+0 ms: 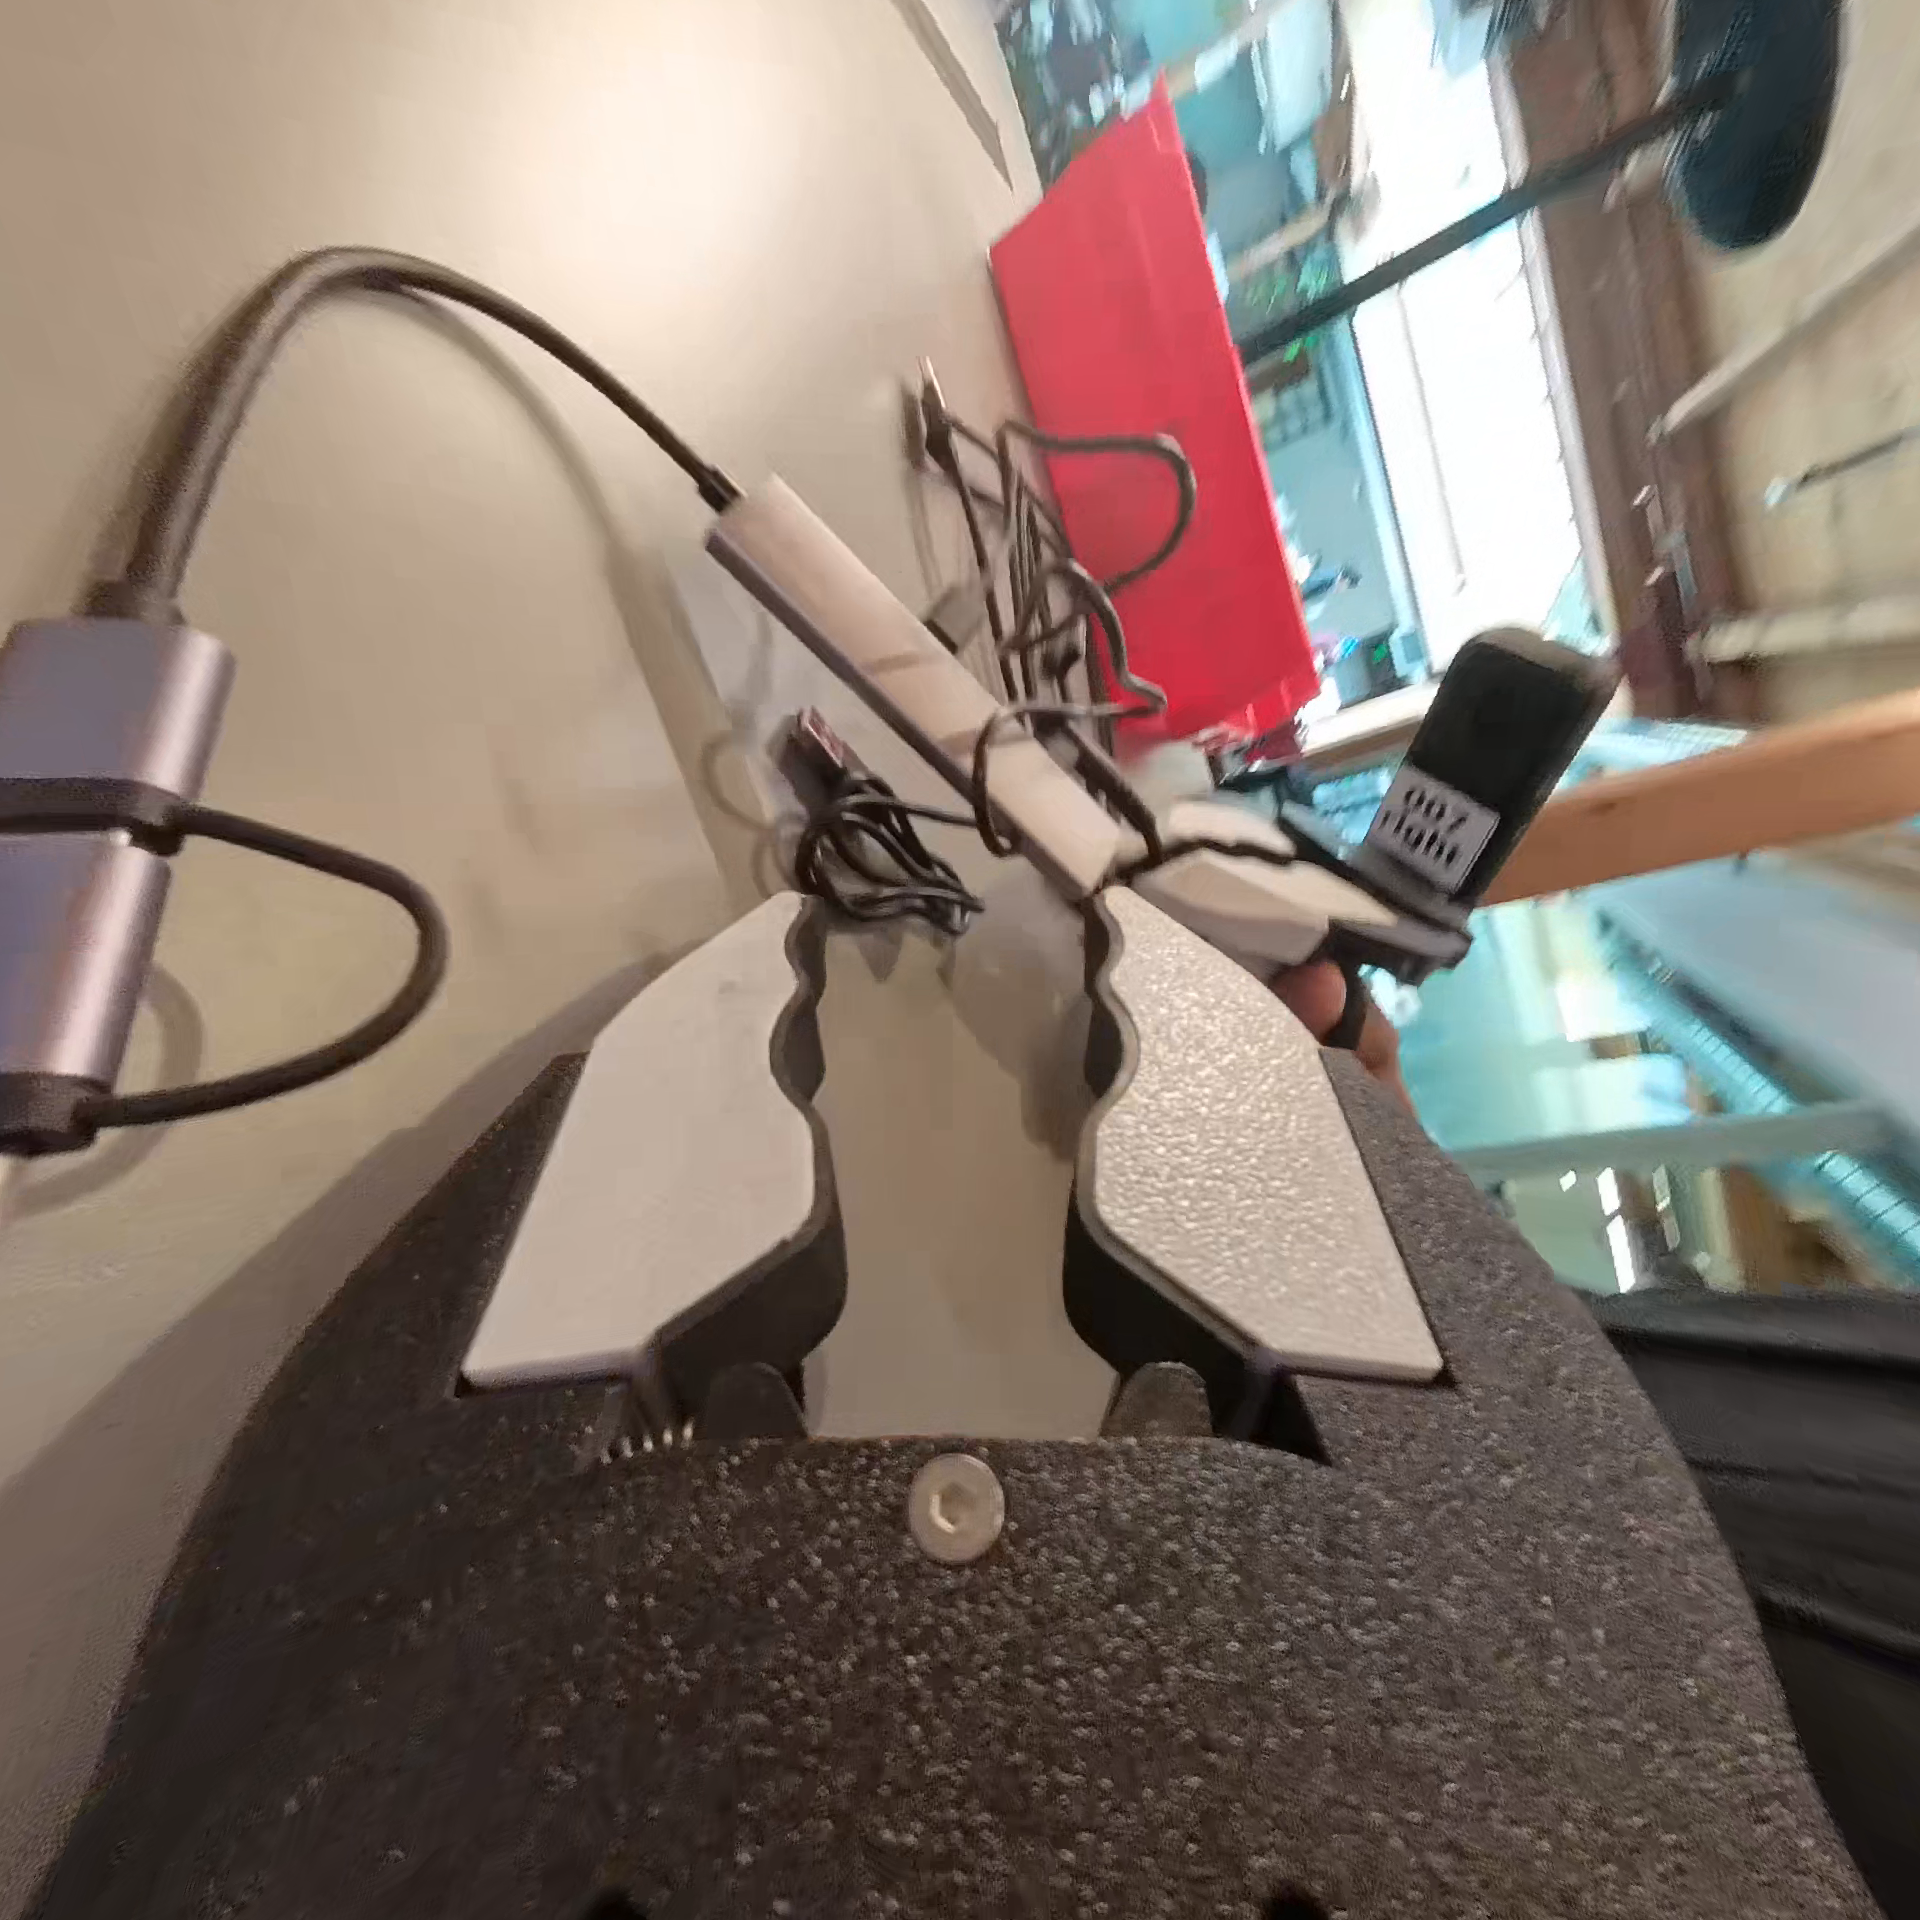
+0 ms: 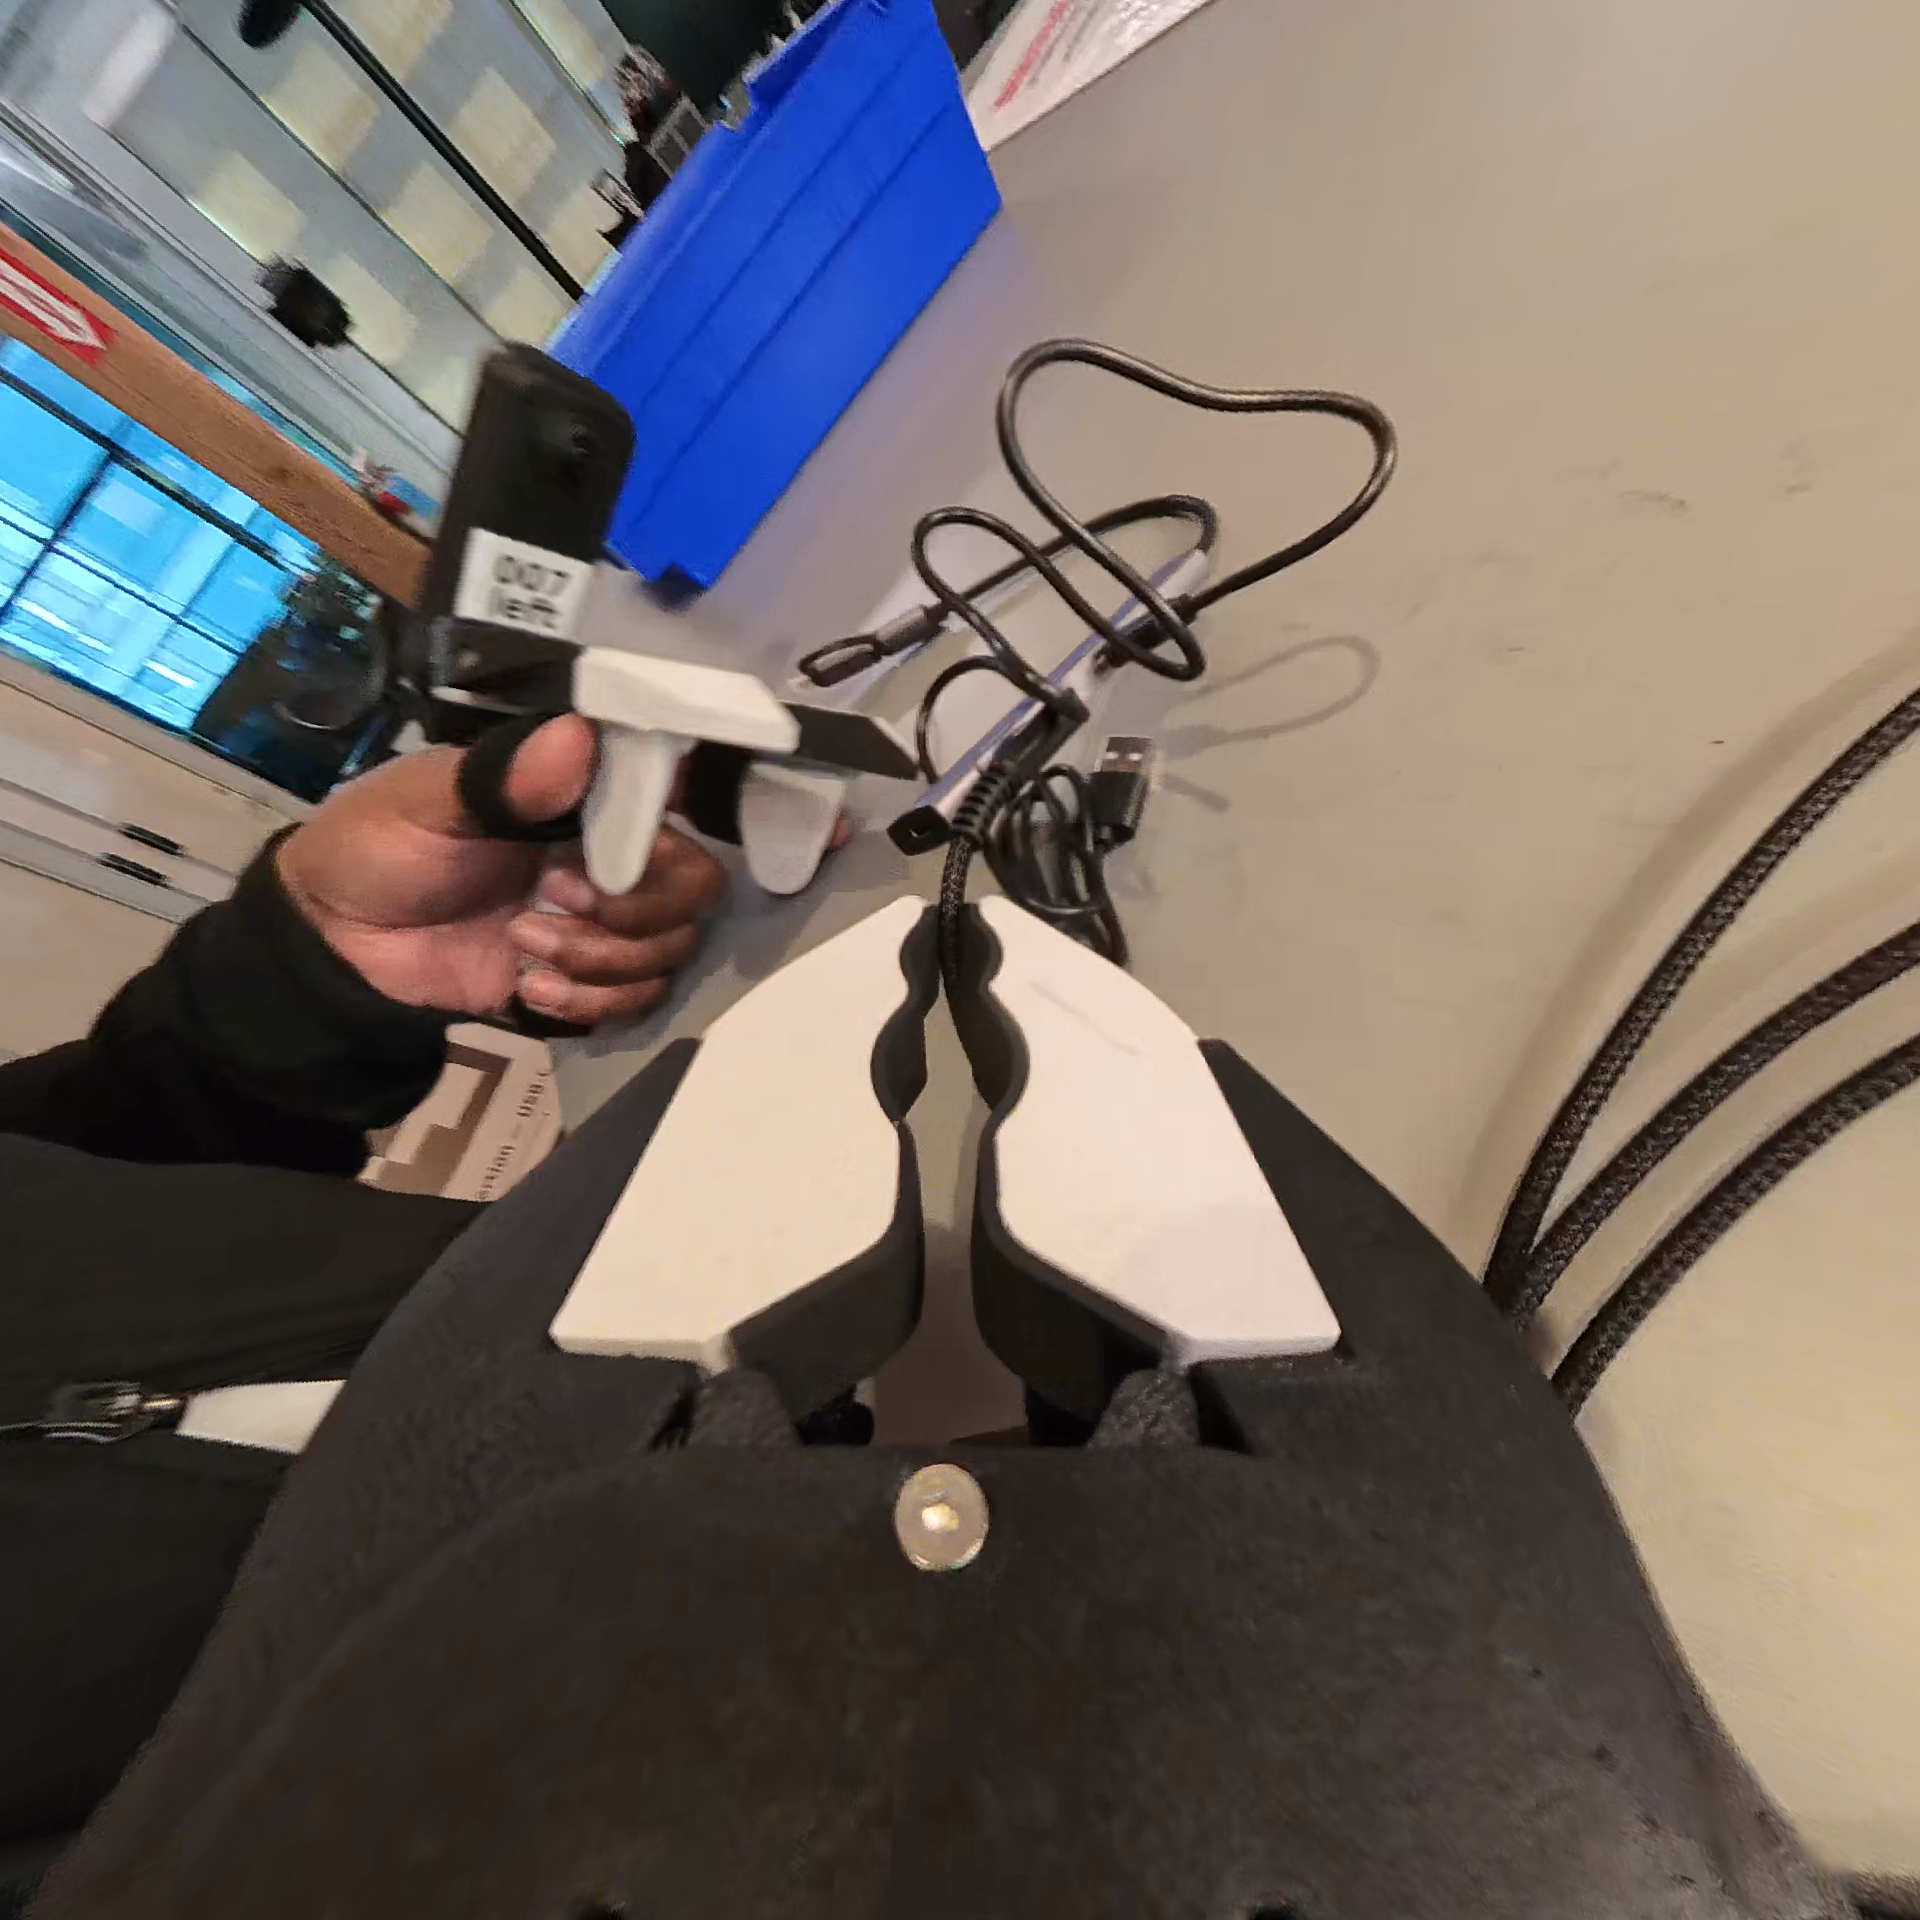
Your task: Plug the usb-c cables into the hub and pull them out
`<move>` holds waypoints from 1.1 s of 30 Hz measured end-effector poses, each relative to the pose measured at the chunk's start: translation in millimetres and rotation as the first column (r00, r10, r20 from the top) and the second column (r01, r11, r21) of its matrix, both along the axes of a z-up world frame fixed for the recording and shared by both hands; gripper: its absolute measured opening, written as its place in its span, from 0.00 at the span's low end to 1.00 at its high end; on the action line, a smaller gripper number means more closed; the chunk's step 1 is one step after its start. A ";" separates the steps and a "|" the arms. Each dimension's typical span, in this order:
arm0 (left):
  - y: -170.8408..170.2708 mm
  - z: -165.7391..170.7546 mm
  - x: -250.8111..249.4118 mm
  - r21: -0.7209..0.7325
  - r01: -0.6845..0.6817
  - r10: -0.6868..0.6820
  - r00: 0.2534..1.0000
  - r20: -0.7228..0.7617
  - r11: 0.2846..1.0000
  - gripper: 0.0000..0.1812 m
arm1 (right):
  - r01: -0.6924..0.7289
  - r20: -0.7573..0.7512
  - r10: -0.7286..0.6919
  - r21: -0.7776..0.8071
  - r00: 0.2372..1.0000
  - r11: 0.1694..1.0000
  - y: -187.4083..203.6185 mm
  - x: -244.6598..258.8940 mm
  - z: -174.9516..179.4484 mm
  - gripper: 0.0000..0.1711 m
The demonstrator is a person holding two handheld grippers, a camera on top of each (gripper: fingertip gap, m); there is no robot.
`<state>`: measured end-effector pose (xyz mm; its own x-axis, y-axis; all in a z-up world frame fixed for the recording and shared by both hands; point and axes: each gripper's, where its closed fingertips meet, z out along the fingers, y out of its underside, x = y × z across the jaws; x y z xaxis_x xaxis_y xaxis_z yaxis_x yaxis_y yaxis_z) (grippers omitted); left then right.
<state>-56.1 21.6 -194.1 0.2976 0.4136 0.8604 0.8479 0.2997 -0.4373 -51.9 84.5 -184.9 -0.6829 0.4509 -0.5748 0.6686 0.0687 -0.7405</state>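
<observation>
My right gripper (image 2: 951, 920) has its white fingers (image 2: 1122, 1143) pressed together on a black braided cable (image 2: 961, 862), pinching it just behind its plug. That plug sits at the near end of the slim grey hub (image 2: 1049, 717), right at a port, though I cannot tell whether it is fully seated. The hub lies on the beige table (image 2: 1558, 416), running away from me, with a smooth black cable (image 2: 1195, 457) looped loosely over its far half and a loose USB plug (image 2: 1127, 764) lying just beside it. Three more braided cables (image 2: 1662, 1039) arc along the right edge of this view. To the left, the other gripper is held by a person's hand (image 2: 468, 883) in a dark sleeve, its tip close to the hub's near end, and a blue bin (image 2: 790, 291) stands behind it. My left gripper (image 1: 951, 914) is spread, with bare table showing between its fingers (image 1: 686, 1122) and nothing pinched. Just past its tips lie a small coil of thin black cable (image 1: 883, 862) and the hub (image 1: 914, 665), seen edge-on with pale strips along it; the right gripper's tip meets the hub's near end there. A grey metal adapter (image 1: 94, 831) with its own cable sits at the far left, and a red panel (image 1: 1143, 436) lies beyond the tangle of cords.
</observation>
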 end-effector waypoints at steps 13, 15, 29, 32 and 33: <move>11.3 11.7 -26.6 0.287 -0.004 -0.023 0.996 0.091 0.958 0.24 | -0.135 -0.045 0.127 -0.383 0.991 0.914 2.0 30.2 50.3 0.02; 21.8 16.5 -25.2 0.346 0.048 -0.087 0.991 0.097 0.937 0.25 | -0.162 -0.085 0.139 -0.390 0.987 0.907 2.5 34.0 53.2 0.02; 40.1 27.0 -42.9 0.454 0.154 -0.217 0.972 0.088 0.878 0.26 | -0.298 -0.182 0.246 -0.373 0.952 0.878 5.5 45.7 59.0 0.02; 41.8 24.1 -44.7 0.433 0.184 -0.247 0.964 0.094 0.882 0.26 | -0.302 -0.175 0.253 -0.377 0.951 0.876 5.3 43.4 58.4 0.02; 42.7 23.2 -46.1 0.421 0.194 -0.255 0.962 0.093 0.886 0.26 | -0.305 -0.167 0.260 -0.376 0.951 0.875 4.7 43.1 57.2 0.02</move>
